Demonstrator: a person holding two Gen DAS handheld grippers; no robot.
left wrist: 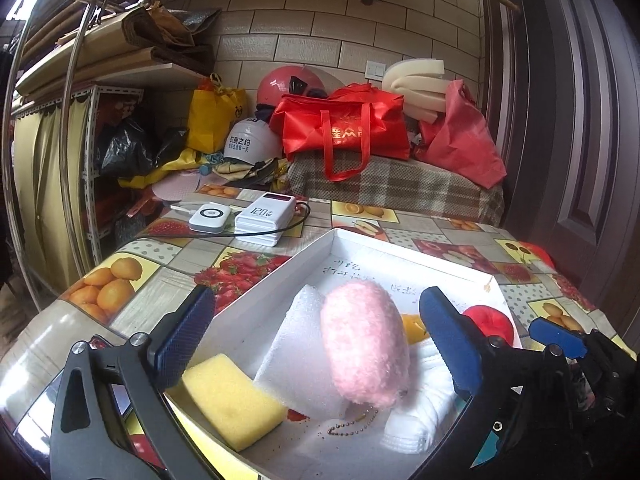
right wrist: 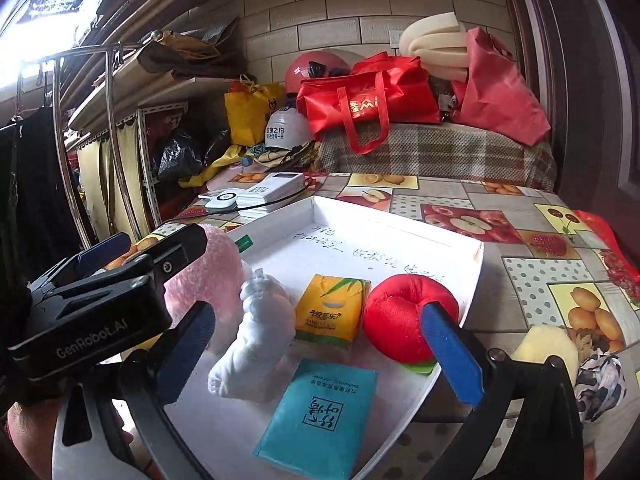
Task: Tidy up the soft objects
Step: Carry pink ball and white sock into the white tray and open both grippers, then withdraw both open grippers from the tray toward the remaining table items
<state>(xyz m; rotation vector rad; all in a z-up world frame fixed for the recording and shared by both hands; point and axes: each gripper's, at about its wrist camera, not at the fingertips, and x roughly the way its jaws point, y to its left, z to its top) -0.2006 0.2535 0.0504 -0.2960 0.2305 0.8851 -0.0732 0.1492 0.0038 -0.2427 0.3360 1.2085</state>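
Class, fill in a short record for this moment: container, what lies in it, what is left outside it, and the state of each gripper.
container: white tray on the fruit-print tablecloth
inside: pink plush, yellow sponge, white foam block, white sock, yellow tissue pack, teal tissue pack, red plush apple
outside: pale yellow sponge, patterned cloth
left gripper: open, empty
right gripper: open, empty

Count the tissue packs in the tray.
2. A yellow pack sits mid-tray between the white sock and the red plush; a teal pack lies nearer the camera. Others may be hidden.
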